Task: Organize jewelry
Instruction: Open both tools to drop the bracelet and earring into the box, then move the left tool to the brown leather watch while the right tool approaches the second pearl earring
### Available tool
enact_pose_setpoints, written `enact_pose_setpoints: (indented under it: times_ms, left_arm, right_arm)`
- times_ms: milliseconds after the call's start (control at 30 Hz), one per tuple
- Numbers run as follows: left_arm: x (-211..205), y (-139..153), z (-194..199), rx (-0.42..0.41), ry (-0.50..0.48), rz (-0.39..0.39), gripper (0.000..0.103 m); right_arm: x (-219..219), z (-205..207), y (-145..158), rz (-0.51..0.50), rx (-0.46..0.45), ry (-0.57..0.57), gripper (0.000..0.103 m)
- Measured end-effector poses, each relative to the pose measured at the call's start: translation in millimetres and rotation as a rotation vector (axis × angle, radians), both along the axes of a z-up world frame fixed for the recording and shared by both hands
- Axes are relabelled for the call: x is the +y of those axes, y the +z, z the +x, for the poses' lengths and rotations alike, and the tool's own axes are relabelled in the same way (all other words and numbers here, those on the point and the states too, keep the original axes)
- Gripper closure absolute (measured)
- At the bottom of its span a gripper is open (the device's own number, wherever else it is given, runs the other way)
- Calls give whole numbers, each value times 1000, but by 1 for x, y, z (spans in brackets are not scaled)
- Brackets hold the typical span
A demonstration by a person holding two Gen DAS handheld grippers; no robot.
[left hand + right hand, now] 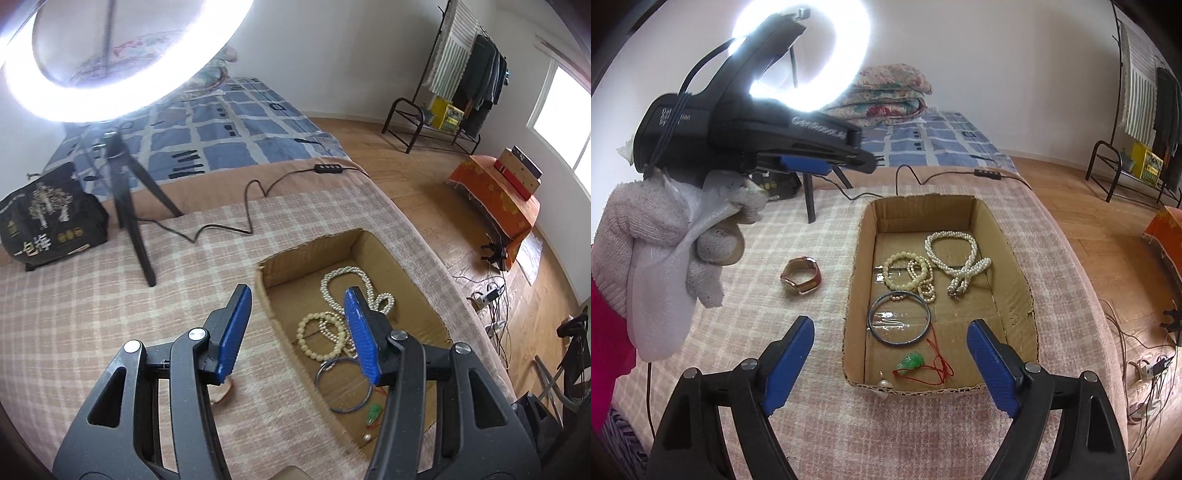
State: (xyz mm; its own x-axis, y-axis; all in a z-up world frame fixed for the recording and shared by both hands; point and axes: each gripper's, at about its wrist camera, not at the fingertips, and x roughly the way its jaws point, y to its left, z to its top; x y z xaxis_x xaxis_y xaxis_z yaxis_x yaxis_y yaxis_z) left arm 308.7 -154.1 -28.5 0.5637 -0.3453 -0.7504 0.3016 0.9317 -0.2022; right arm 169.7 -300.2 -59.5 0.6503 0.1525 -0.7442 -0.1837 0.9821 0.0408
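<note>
An open cardboard box (1015, 258) lies on the checked pink cloth (738, 332). Inside it are a pearl necklace (951, 254), a cream bead bracelet (897, 273), a dark bangle (899, 323) and a green pendant on red cord (909, 362). A brown-strapped wristwatch (801, 280) rests on the cloth left of the box. My right gripper (891, 325) hovers over the box's near end, open and empty. My left gripper (297, 295) stands open above the box's left wall (266, 295), holding nothing; a gloved hand (665, 229) carries it.
A ring light (812, 55) on a black tripod (125, 206) stands behind the box, its cable (229, 221) trailing over the cloth. A black bag (48, 218) sits far left. The covered surface drops to wooden floor (1089, 221) on the right.
</note>
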Motion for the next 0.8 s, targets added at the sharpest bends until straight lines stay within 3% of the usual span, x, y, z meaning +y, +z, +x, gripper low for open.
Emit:
enact_pose_setpoints:
  times_ms: [367,800]
  left_arm:
    - [67,17,-29,-20,81,-2,49]
    - [107,-7,-49,50,142,-12,50]
  right_arm:
    - [15,-24,12,11,-35,63,16]
    - [43,-68,-4,5,-28,225,19]
